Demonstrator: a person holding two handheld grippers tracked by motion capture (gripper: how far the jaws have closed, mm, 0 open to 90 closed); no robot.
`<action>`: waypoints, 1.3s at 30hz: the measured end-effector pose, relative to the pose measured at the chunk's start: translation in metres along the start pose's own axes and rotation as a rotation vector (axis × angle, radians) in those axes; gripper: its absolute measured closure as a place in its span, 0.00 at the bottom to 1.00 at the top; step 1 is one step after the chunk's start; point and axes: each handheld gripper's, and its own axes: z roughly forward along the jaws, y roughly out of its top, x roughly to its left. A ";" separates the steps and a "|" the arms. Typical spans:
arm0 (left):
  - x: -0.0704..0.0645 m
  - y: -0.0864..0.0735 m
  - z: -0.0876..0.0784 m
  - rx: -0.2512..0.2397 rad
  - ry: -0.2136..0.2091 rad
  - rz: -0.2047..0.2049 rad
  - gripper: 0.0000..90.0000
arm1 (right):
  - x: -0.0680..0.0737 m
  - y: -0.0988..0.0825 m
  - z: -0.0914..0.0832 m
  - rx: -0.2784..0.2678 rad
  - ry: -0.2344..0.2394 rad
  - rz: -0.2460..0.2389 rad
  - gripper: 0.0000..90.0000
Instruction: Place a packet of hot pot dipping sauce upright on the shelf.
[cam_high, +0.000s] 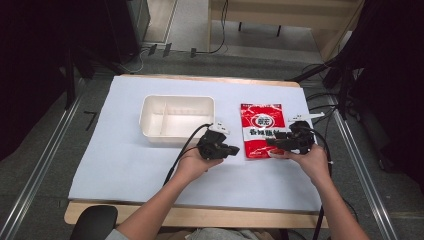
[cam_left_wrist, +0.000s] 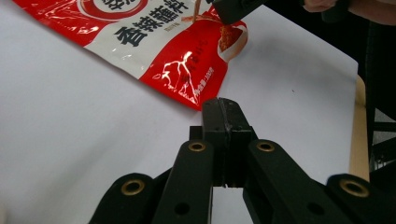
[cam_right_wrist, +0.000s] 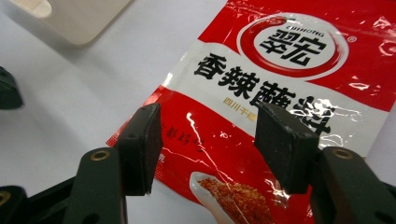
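High view: your red seasoning packet (cam_high: 262, 130) lies flat on the white table cover (cam_high: 125, 165), just right of the white divided tray (cam_high: 177, 120).
Left gripper (cam_left_wrist: 221, 105): your jaws are pressed together on nothing — their tips hover just short of the packet's near corner, above the cover.
Right gripper (cam_right_wrist: 208, 144): your jaws stand spread over the packet's lower half, one pad either side of the printed lettering — neither pad presses the foil.
Hands: both of yours rest at the packet's lower end, left (cam_high: 192, 162) and right (cam_high: 312, 160).
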 end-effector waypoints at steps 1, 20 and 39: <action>-0.001 0.003 0.004 -0.001 -0.002 0.000 1.00 | -0.002 0.000 -0.001 -0.008 -0.001 0.005 0.47; 0.004 0.011 0.073 0.078 0.068 0.026 1.00 | -0.024 0.002 -0.009 -0.015 -0.074 0.051 0.45; 0.009 0.002 0.074 0.051 0.074 0.015 1.00 | -0.072 0.022 0.027 0.026 -0.139 0.167 0.36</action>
